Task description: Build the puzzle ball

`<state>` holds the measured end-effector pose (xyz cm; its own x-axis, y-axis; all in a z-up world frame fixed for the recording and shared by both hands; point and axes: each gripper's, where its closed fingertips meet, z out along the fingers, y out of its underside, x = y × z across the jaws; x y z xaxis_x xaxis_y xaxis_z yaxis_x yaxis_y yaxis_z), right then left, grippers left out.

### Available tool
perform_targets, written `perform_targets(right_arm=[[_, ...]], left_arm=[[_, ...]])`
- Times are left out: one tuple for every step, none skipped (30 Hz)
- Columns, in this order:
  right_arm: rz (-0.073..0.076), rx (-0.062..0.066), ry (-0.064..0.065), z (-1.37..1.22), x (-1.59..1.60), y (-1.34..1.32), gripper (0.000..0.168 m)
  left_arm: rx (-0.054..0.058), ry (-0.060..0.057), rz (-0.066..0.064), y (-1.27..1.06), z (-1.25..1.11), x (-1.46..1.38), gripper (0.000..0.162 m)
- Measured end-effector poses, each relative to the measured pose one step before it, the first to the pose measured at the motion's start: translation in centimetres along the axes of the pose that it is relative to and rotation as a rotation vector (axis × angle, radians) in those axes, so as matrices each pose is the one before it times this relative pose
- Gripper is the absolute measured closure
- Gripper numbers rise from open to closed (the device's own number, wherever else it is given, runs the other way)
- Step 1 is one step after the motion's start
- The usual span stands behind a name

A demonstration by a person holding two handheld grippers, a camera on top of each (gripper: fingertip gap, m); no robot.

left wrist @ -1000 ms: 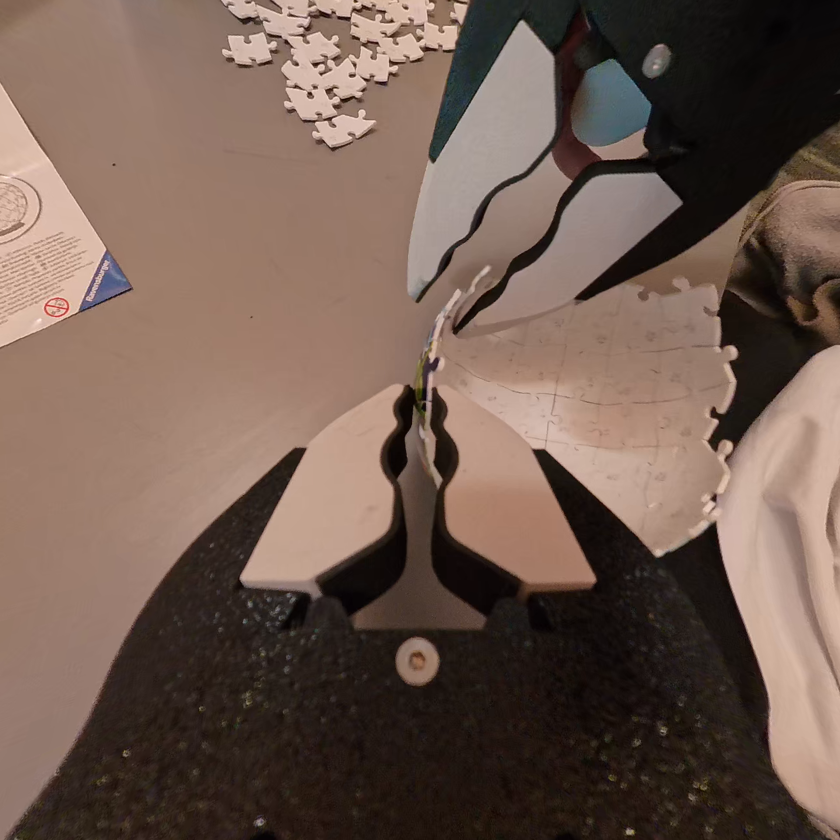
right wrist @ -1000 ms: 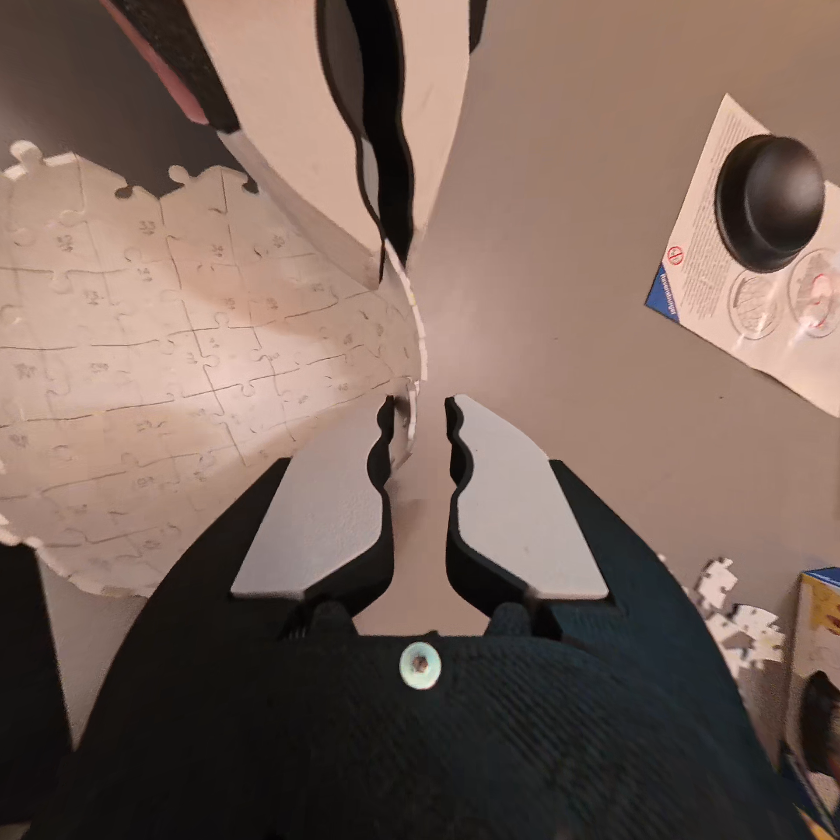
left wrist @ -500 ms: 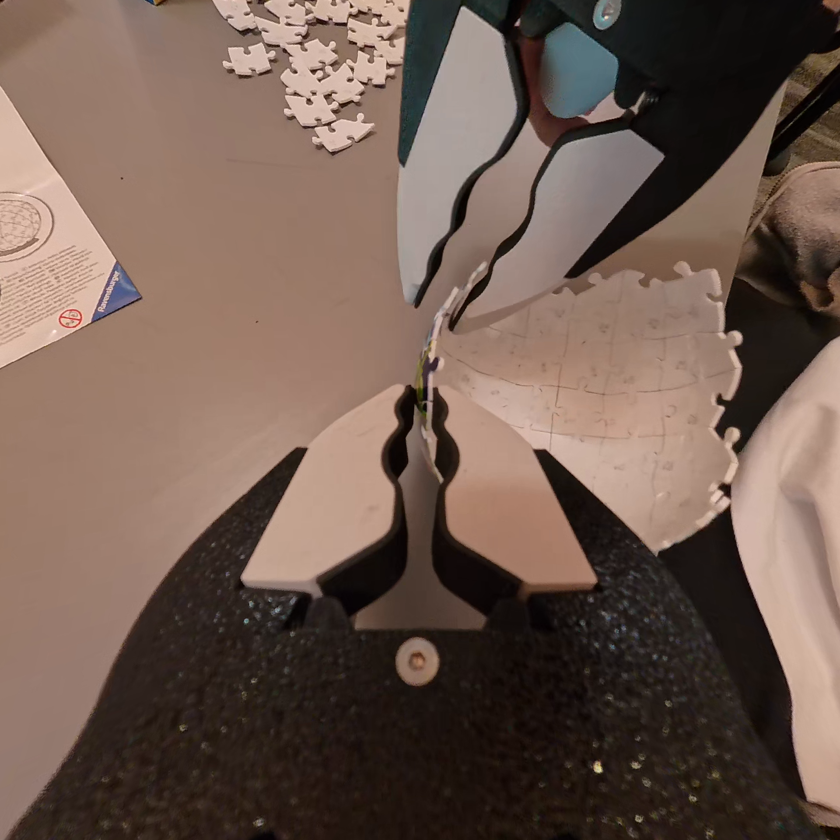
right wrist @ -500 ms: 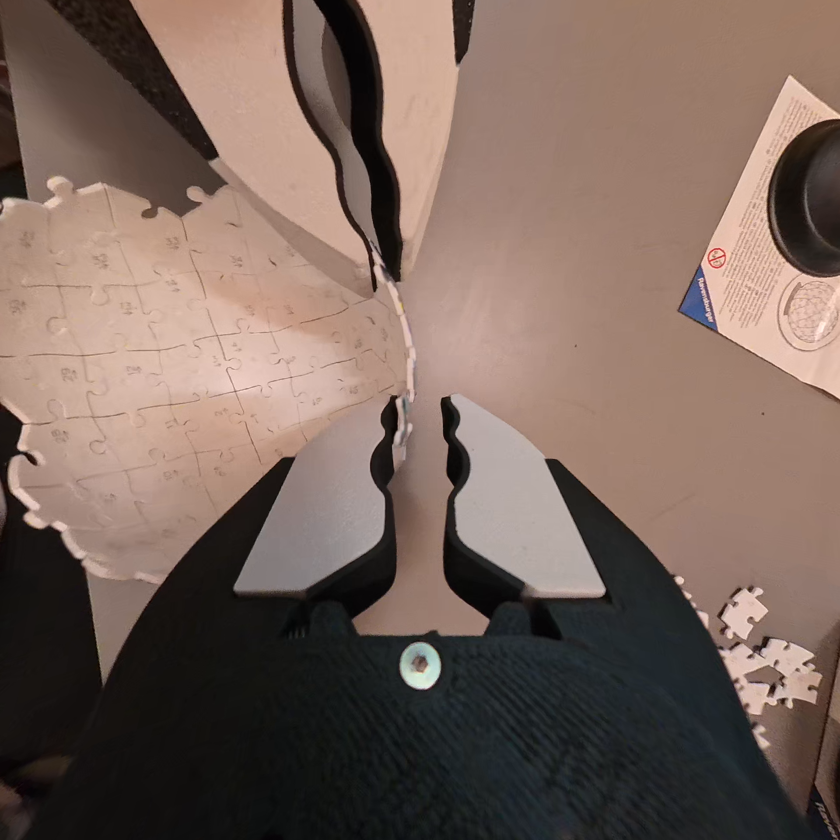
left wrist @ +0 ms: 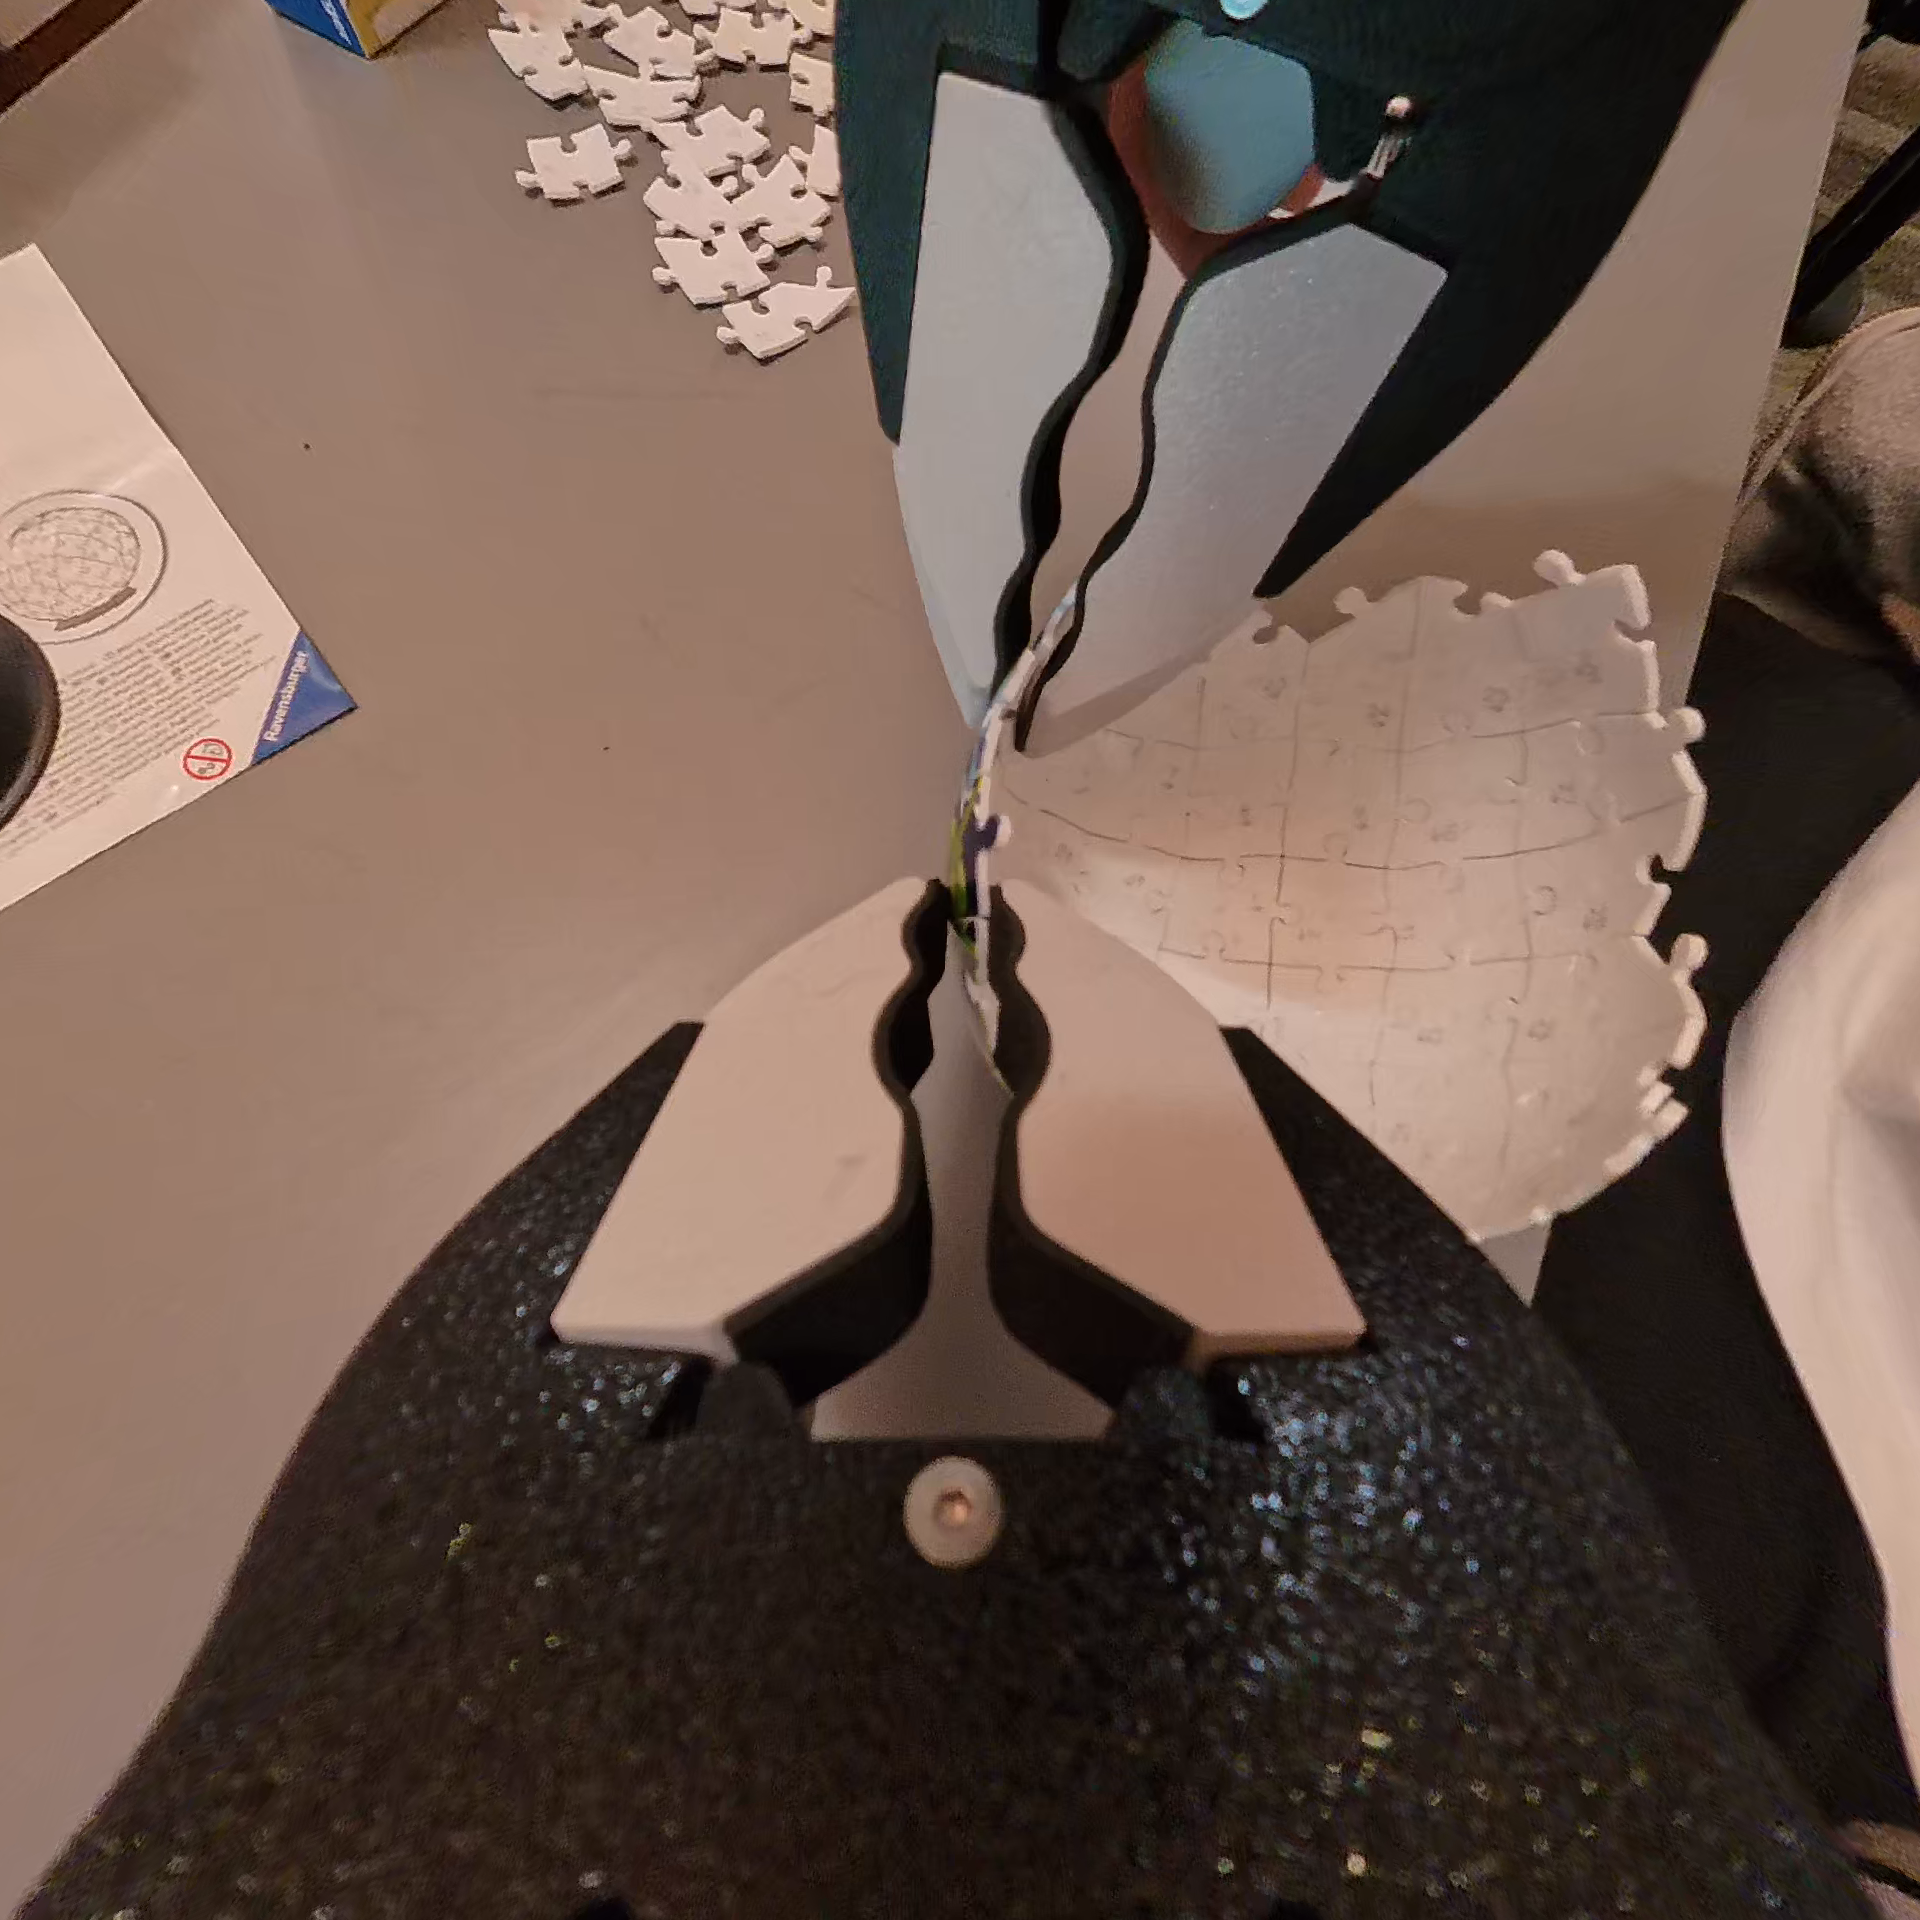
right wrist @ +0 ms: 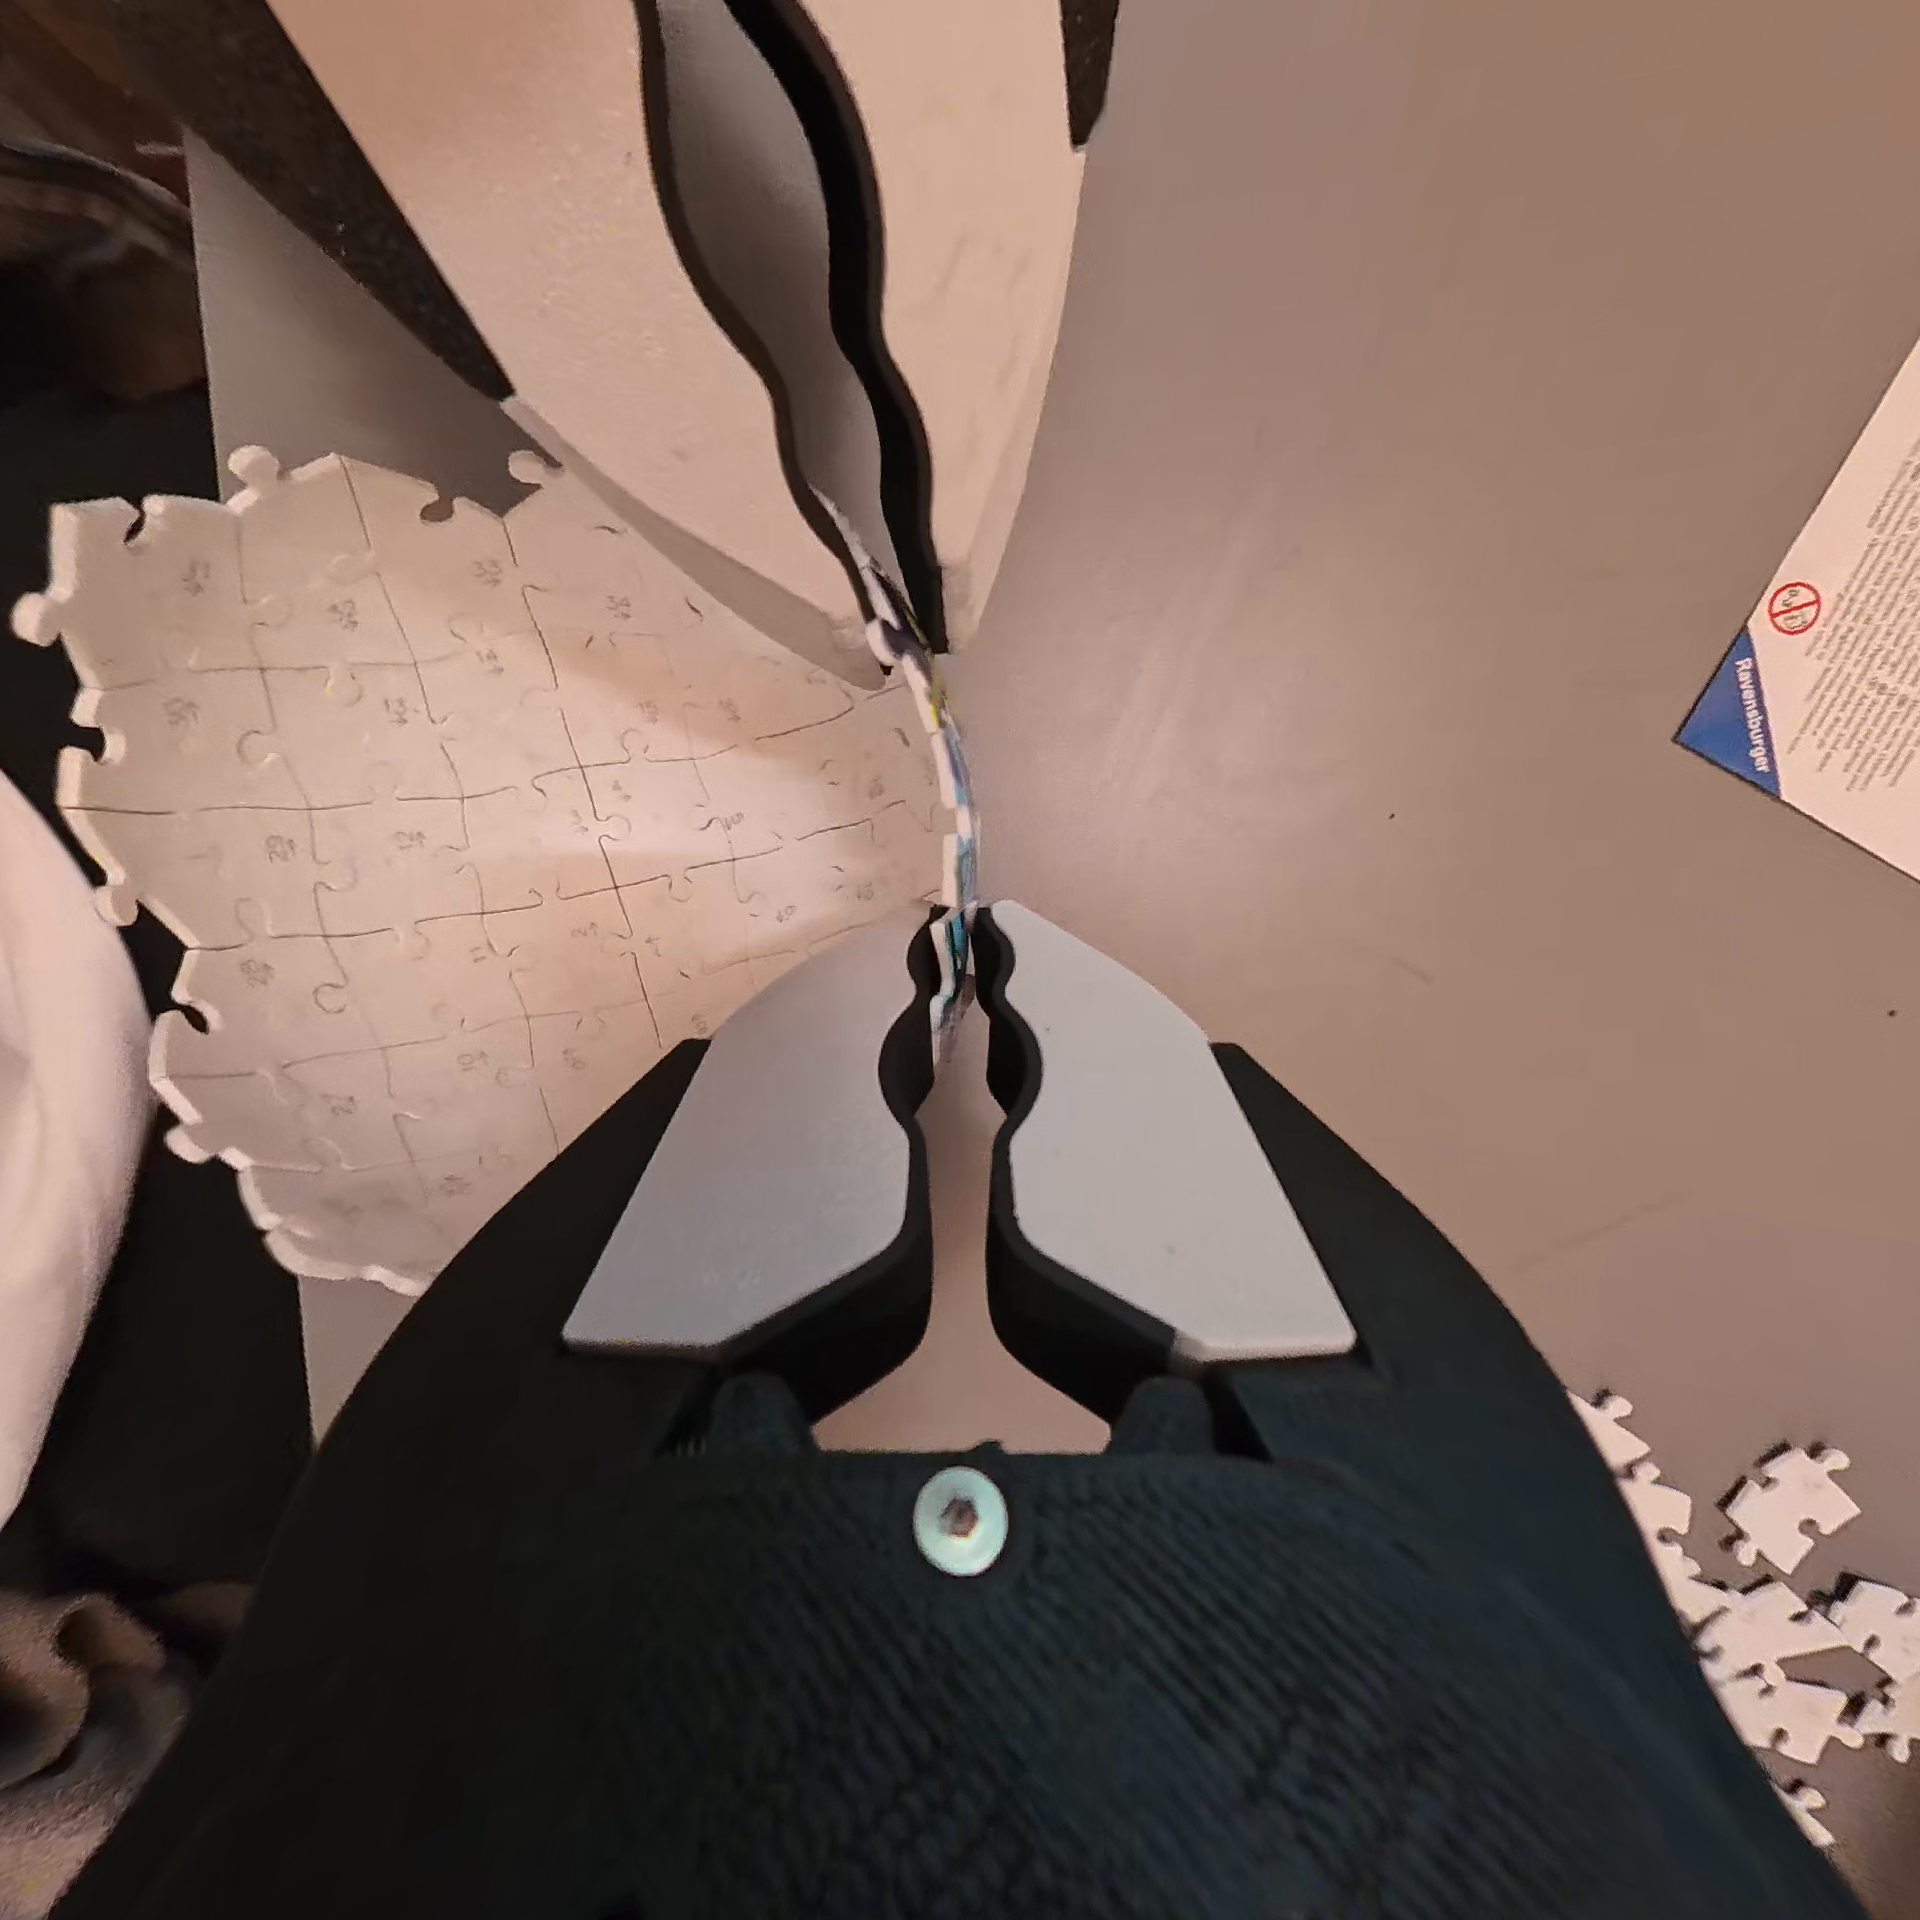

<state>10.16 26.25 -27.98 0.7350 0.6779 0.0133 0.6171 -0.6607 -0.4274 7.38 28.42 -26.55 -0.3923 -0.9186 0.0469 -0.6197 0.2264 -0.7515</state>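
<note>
With the left claw [left wrist: 961, 914], pinched shut on the rim of the half-built puzzle ball [left wrist: 1351, 883]. With the right claw [right wrist: 961, 925], squeezed together on the same rim, a little way along from the other. Held the puzzle ball up off the desk [left wrist: 520, 727], like a bowl tipped on its side, white inside facing the person. Saw the right claw [left wrist: 1013, 717] coming in from the top in the left view, and the left claw [right wrist: 914, 634] from the top in the right view.

Looked like pressing an edge piece snug into the rim. Could not tell whether that piece was fully in.

Needed a soft, even squeeze, flat on the join and not on a loose tab. Needed the left claw as the steady one, close to the spot, to stop the thin curved wall from bending or popping apart. Best not to twist. Had many loose pieces [left wrist: 717, 197] waiting on the desk, near a paper leaflet [left wrist: 135, 644], so a long way from done.
</note>
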Motion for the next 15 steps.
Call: perform_targets(right_arm=[[0.0099, -0.0007, -0.0108, 0.015, 0.0, -0.006, 0.163], [0.0088, -0.0018, -0.0126, 0.014, -0.03, 0.01, 0.163], [0.0047, -0.0049, -0.0077, 0.008, 0.042, 0.035, 0.159], [0.0019, -0.0054, -0.0026, -0.021, 0.091, 0.024, 0.158], [0.0001, -0.0041, -0.0143, 0.001, -0.112, -0.022, 0.162], [0.0024, -0.0056, -0.0003, 0.03, 0.053, -0.016, 0.163], [0.0016, -0.0044, 0.0089, 0.037, 0.169, -0.055, 0.164], [-0.0005, -0.0053, 0.0026, 0.029, 0.061, -0.012, 0.164], [-0.0024, -0.0046, -0.0022, -0.019, -0.015, 0.004, 0.164], [-0.0016, -0.0035, -0.0001, -0.024, 0.028, -0.009, 0.164], [-0.0027, -0.0008, 0.0068, -0.022, 0.106, -0.028, 0.164], [-0.0051, 0.0011, 0.0096, -0.024, 0.131, -0.042, 0.164], [-0.0058, -0.0019, -0.0003, -0.02, -0.012, 0.016, 0.165], [-0.0034, -0.0043, -0.0038, -0.02, -0.041, 0.031, 0.164], [-0.0025, -0.006, -0.0034, -0.02, -0.034, 0.049, 0.164]], left_arm=[[0.0003, -0.001, 0.0035, 0.004, -0.005, -0.012, 0.156], [0.0003, -0.0006, 0.002, -0.011, 0.012, 0.006, 0.156], [0.0016, 0.0008, 0.0013, -0.034, -0.002, 0.024, 0.156], [0.0004, -0.0009, 0.0032, -0.023, -0.004, 0.008, 0.156], [-0.0016, -0.0047, 0.0049, 0.013, 0.001, -0.038, 0.156], [-0.0024, -0.0047, 0.0031, 0.026, -0.011, -0.065, 0.156], [-0.0029, -0.0031, 0.0007, 0.053, -0.008, -0.045, 0.156], [-0.001, 0.0005, -0.0002, 0.028, -0.01, -0.02, 0.156], [0.0013, 0.001, -0.0008, 0.011, 0.006, -0.005, 0.156], [0.0023, -0.0006, -0.0012, -0.008, -0.009, -0.028, 0.156], [0.0027, -0.0008, -0.0018, -0.032, -0.016, -0.039, 0.155], [0.0022, 0.0006, -0.0013, -0.03, -0.014, -0.006, 0.155], [0.0009, 0.0031, -0.0005, -0.01, -0.011, 0.039, 0.155], [0.0001, 0.0016, 0.0002, 0.003, 0.027, 0.032, 0.155], [-0.0003, 0.0015, -0.0007, -0.002, 0.035, 0.021, 0.155]])
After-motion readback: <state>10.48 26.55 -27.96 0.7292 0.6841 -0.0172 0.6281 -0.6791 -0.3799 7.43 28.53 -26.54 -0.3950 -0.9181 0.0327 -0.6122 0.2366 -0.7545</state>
